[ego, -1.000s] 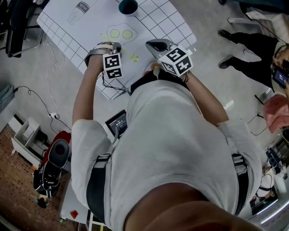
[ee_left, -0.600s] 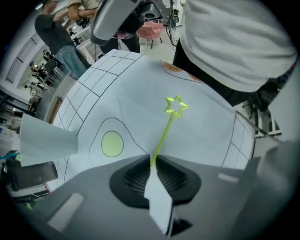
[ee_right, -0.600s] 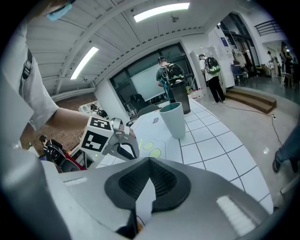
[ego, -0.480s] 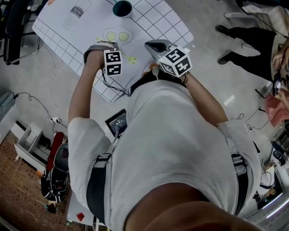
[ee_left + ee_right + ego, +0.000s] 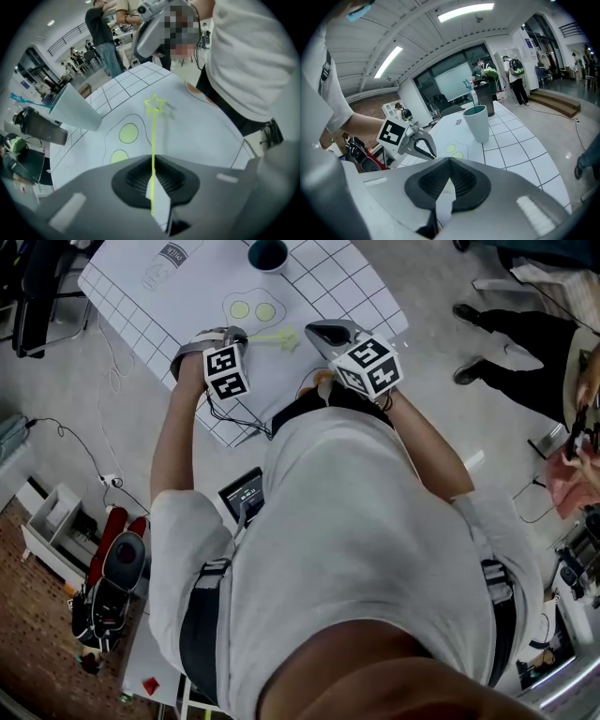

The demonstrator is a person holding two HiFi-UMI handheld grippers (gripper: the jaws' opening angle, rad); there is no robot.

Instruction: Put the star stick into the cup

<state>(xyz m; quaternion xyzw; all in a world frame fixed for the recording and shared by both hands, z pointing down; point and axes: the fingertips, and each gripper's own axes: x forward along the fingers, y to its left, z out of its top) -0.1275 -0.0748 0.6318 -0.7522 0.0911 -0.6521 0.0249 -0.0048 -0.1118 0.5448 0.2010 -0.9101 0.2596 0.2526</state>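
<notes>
The star stick [image 5: 153,136] is clamped near its plain end in the left gripper [image 5: 152,187], whose jaws are closed on it. It runs straight out ahead of them, with the star at the far tip.

A second ago it lay flat on the table [image 5: 319,277] just beside this gripper. Now the head view shows it off the sheet and roughly level, pointing toward the right gripper [image 5: 330,332]. So the pick-up looks done, and carrying it over and dropping it in are what remain.

The cup [image 5: 267,254] stands upright at the far edge of the table, well apart from the stick and off to the left of its line. The left gripper will probably need to swing that way and tip the stick down over the open mouth.

The right gripper hangs near the stick's star end, jaws together with nothing between them.

Count: 1 star stick, 1 cup, 2 grippers, and 2 yellow-green circles [image 5: 128,133] printed on the table's gridded sheet.
</notes>
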